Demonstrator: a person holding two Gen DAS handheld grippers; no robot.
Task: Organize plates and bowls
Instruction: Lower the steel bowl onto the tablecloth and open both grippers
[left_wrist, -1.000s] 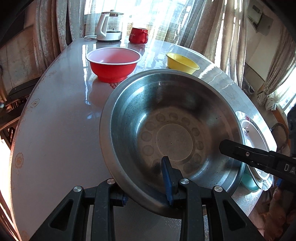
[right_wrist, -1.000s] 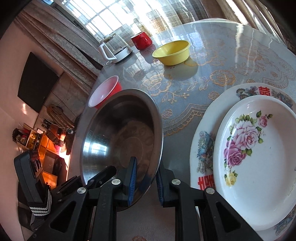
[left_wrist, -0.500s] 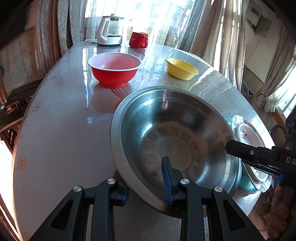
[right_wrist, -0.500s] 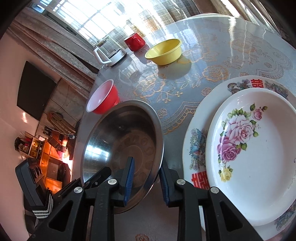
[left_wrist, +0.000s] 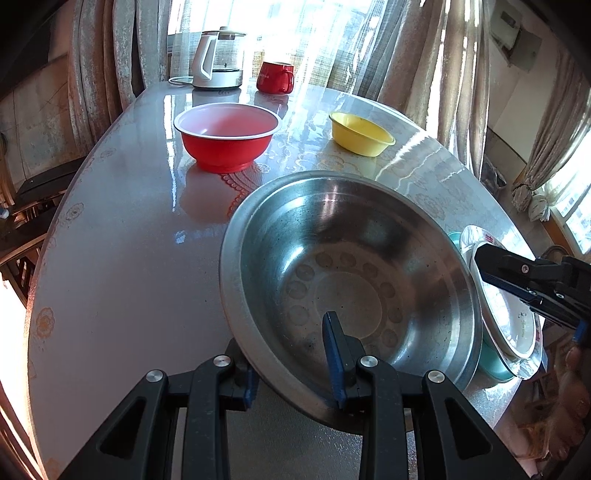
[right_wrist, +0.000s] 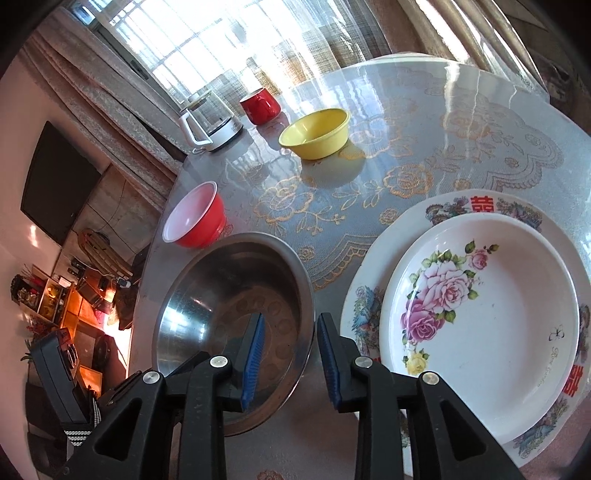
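A large steel basin (left_wrist: 351, 280) rests on the table. My left gripper (left_wrist: 291, 362) is open, its two fingers straddling the basin's near rim with a gap. My right gripper (right_wrist: 290, 350) is open too, straddling the basin's (right_wrist: 236, 317) other rim; it shows in the left wrist view (left_wrist: 480, 258). Two flowered plates (right_wrist: 487, 306) are stacked to the right of the basin, over a teal bowl (left_wrist: 495, 362). A red bowl (left_wrist: 227, 136) and a yellow bowl (left_wrist: 360, 133) stand farther back.
A white kettle (left_wrist: 218, 61) and a red mug (left_wrist: 275, 77) stand at the table's far edge by the curtains. The round table (left_wrist: 122, 240) has a glossy lace-patterned cover. A chair (left_wrist: 33, 192) is at the left.
The basin has come down from a tilted, lifted pose to lie on the table. Both grippers have opened off its rim.
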